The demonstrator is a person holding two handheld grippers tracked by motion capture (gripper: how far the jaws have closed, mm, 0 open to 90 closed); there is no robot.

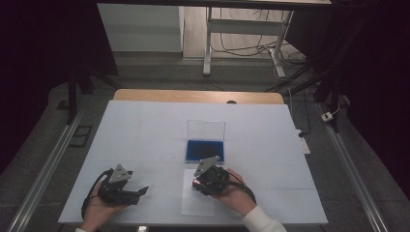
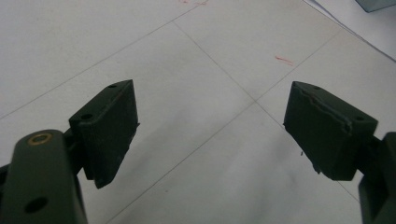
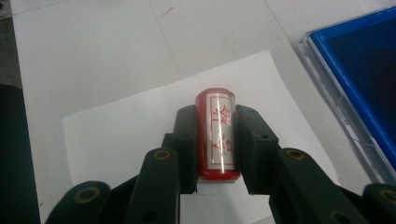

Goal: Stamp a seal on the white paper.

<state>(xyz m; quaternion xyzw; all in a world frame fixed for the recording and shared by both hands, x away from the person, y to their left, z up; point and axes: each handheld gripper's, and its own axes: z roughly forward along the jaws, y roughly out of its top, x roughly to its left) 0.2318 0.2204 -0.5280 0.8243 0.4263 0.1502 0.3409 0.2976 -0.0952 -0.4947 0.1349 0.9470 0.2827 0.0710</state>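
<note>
My right gripper (image 1: 197, 184) is shut on a red cylindrical stamp (image 3: 217, 137) that has a silver label with red characters. The stamp (image 1: 195, 182) hangs over a white sheet of paper (image 3: 121, 135) near the table's front edge. In the right gripper view the black pads (image 3: 187, 135) press on the stamp from both sides, and its far end points at the paper. A blue ink pad (image 1: 205, 150) in a clear case lies just beyond the paper (image 1: 198, 205). My left gripper (image 1: 141, 191) rests at the front left, jaws wide open (image 2: 212, 107) over bare table with nothing between them.
The case's clear lid (image 1: 206, 129) stands open behind the ink pad (image 3: 359, 56). A white cover (image 1: 145, 130) spreads over the table, with a wooden edge (image 1: 193, 95) at the back. Desk legs and cables stand on the floor beyond.
</note>
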